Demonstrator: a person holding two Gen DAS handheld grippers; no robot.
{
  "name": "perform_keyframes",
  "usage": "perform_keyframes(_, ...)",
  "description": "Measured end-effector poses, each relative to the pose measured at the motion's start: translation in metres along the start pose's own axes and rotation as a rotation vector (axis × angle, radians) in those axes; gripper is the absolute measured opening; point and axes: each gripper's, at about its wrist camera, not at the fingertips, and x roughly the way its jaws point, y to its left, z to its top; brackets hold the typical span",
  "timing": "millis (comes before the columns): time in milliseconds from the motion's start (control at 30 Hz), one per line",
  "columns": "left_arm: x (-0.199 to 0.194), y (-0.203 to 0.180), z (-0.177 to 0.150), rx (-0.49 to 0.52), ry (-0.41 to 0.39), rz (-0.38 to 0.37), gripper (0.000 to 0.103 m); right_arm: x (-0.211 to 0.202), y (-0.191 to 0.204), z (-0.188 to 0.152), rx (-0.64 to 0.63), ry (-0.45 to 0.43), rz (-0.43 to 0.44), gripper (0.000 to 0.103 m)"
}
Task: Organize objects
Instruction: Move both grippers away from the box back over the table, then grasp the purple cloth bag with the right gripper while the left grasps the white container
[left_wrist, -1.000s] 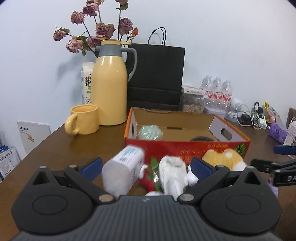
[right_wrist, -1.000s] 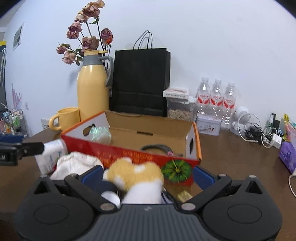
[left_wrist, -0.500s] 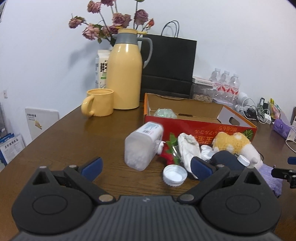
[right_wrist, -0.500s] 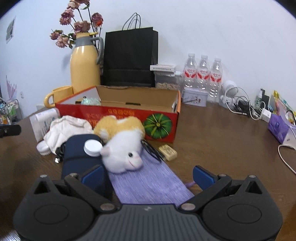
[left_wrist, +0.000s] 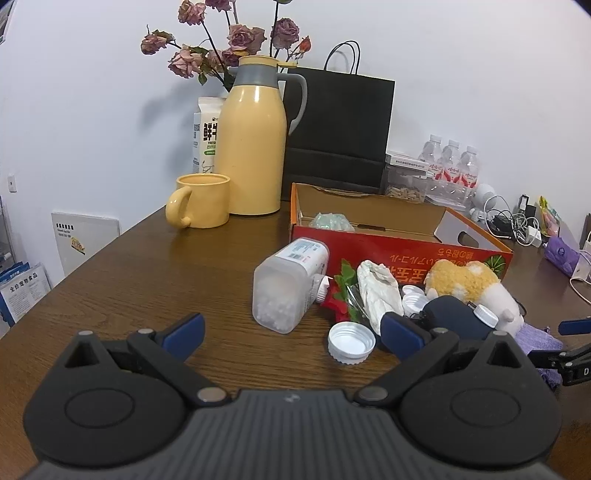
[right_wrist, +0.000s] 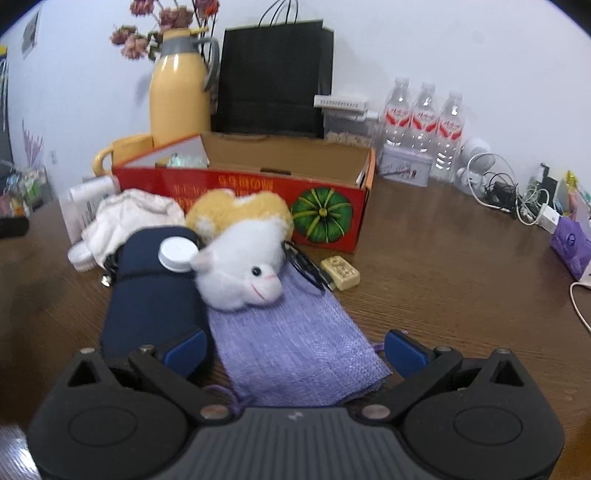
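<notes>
The purple knitted pouch (right_wrist: 295, 339) lies flat on the table (right_wrist: 461, 266), between the fingers of my right gripper (right_wrist: 293, 350), which are spread wide and hold nothing. It looks soft and light; I judge its near edge best for pinching. At 12 o'clock the plush toy (right_wrist: 240, 254) rests on it. My left gripper (left_wrist: 291, 332) is also wide apart, empty.

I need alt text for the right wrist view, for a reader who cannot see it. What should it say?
The open right gripper hovers over a purple mesh bag on a brown table. A white and yellow plush toy lies beside a navy pouch, before a red cardboard box.
</notes>
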Motion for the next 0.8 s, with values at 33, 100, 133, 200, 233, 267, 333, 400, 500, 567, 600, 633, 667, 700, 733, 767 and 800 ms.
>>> perform_keyframes(33,0.000,0.000,0.000,-0.001,0.000,0.003,0.103,0.002,-0.002,0.001,-0.001,0.002,0.014,0.103)
perform_keyframes(100,0.000,0.000,0.000,-0.001,0.001,0.006,0.103,0.006,-0.005,0.004,-0.009,0.010,0.039,0.103)
perform_keyframes(133,0.000,0.000,0.000,-0.001,0.001,0.009,0.103,0.008,-0.007,0.006,-0.012,0.012,0.051,0.103)
perform_keyframes(200,-0.001,0.000,0.000,0.001,0.001,0.013,0.103,0.012,-0.012,0.008,-0.003,0.019,0.078,0.103)
perform_keyframes(233,-0.002,0.000,0.001,0.002,0.001,0.014,0.103,0.013,-0.014,0.008,0.003,0.022,0.089,0.103)
perform_keyframes(267,-0.002,0.000,0.001,0.003,0.001,0.017,0.103,0.014,-0.015,0.008,-0.003,0.027,0.085,0.103)
perform_keyframes(333,-0.002,0.000,0.001,0.006,0.002,0.022,0.103,0.015,-0.015,0.006,-0.027,0.043,0.089,0.102)
perform_keyframes(400,-0.001,0.000,0.002,0.008,0.003,0.027,0.103,0.018,-0.014,0.001,-0.043,0.056,0.108,0.102)
perform_keyframes(500,0.001,-0.003,0.003,0.009,0.005,0.027,0.103,0.020,-0.013,0.001,-0.040,0.044,0.115,0.103)
perform_keyframes(567,0.003,-0.005,0.003,0.014,0.009,0.024,0.103,0.023,-0.013,0.002,-0.035,0.036,0.117,0.103)
perform_keyframes(600,0.003,-0.006,0.002,0.016,0.011,0.024,0.103,0.024,-0.013,0.001,-0.034,0.029,0.118,0.103)
perform_keyframes(633,0.004,-0.006,0.002,0.016,0.014,0.026,0.103,0.024,-0.013,0.000,-0.033,0.021,0.118,0.103)
perform_keyframes(667,0.005,-0.007,0.003,0.015,0.016,0.029,0.103,0.024,-0.013,0.000,-0.031,0.018,0.117,0.103)
perform_keyframes(700,0.006,-0.007,0.003,0.013,0.017,0.030,0.103,0.024,-0.013,0.001,-0.029,0.016,0.121,0.102)
perform_keyframes(733,0.007,-0.007,0.003,0.011,0.018,0.031,0.103,0.024,-0.013,0.001,-0.031,0.014,0.123,0.099)
perform_keyframes(767,0.007,-0.008,0.003,0.010,0.018,0.032,0.103,0.023,-0.012,0.001,-0.034,0.007,0.125,0.097)
perform_keyframes(800,0.007,-0.008,0.003,0.010,0.018,0.030,0.103,0.021,-0.012,0.000,-0.037,0.001,0.128,0.091)
